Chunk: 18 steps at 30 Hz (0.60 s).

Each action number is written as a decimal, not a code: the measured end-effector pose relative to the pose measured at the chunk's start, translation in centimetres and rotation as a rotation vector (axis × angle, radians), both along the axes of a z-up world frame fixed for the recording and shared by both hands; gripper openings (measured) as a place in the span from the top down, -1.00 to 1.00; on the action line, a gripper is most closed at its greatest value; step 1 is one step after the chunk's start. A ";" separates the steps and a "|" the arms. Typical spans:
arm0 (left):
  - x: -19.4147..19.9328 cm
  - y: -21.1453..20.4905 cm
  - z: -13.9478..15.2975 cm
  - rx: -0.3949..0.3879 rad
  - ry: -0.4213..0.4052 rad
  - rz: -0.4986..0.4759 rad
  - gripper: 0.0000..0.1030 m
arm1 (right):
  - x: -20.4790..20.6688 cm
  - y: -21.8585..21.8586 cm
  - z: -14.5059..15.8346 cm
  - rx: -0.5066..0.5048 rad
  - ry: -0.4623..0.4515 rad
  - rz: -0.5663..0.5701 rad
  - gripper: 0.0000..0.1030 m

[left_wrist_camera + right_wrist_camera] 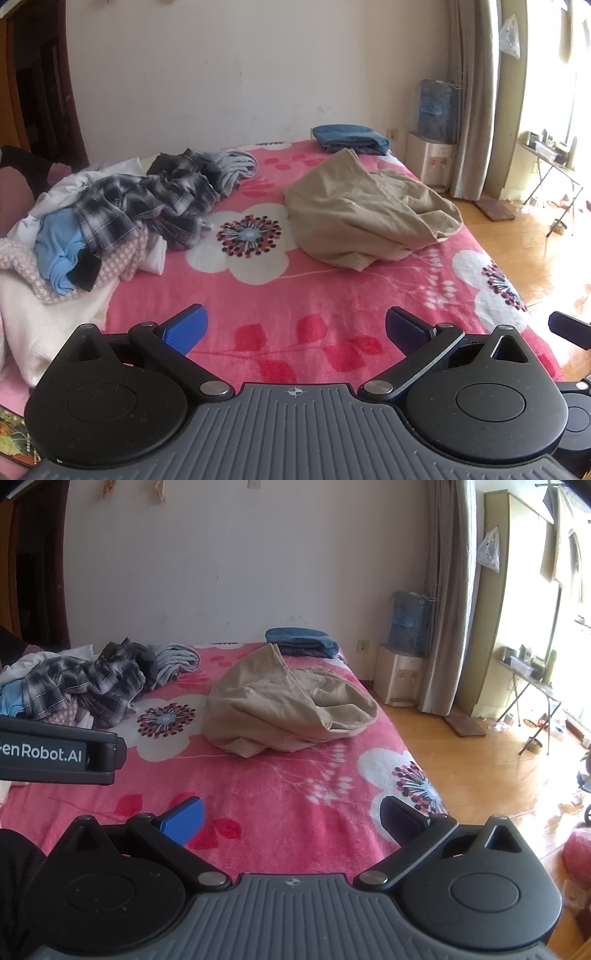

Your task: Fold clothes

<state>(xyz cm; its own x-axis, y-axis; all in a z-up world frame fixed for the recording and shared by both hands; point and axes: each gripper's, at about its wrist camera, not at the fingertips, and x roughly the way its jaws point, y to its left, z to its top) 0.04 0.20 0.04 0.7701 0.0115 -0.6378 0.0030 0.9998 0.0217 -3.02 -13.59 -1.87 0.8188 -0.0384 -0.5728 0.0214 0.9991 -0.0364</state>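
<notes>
Hovering over the near edge of the bed, your left tool and right tool both gape wide with nothing between their fingers. The crumpled tan garment lies mid-bed, well apart from them, with the tangled clothes pile to its left and folded blue clothes behind it by the wall.

Pink floral blanket, beige garment
</notes>
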 end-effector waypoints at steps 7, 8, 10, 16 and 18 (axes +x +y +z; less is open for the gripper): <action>-0.2 1.8 0.2 -0.083 0.018 0.017 -1.00 | -0.2 1.4 0.3 -0.018 -0.021 0.001 -1.00; -0.3 2.0 0.2 -0.083 0.027 0.018 -1.00 | -0.3 1.4 0.4 -0.011 -0.023 0.002 -1.00; -0.3 2.2 0.3 -0.075 0.041 0.023 -1.00 | -0.7 1.1 0.6 0.016 -0.015 0.003 -1.00; -0.3 2.0 0.4 0.007 0.057 0.050 -1.00 | -0.7 1.4 0.9 0.026 0.009 0.002 -1.00; -0.3 2.0 0.4 0.026 0.056 0.059 -1.00 | -0.7 1.4 0.9 0.023 0.010 0.000 -1.00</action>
<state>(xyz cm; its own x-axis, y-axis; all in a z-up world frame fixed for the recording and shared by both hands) -0.29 2.19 0.48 0.7310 0.0732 -0.6784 -0.0542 0.9973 0.0492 -3.74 -12.15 -0.93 0.8128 -0.0249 -0.5820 0.0210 0.9997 -0.0134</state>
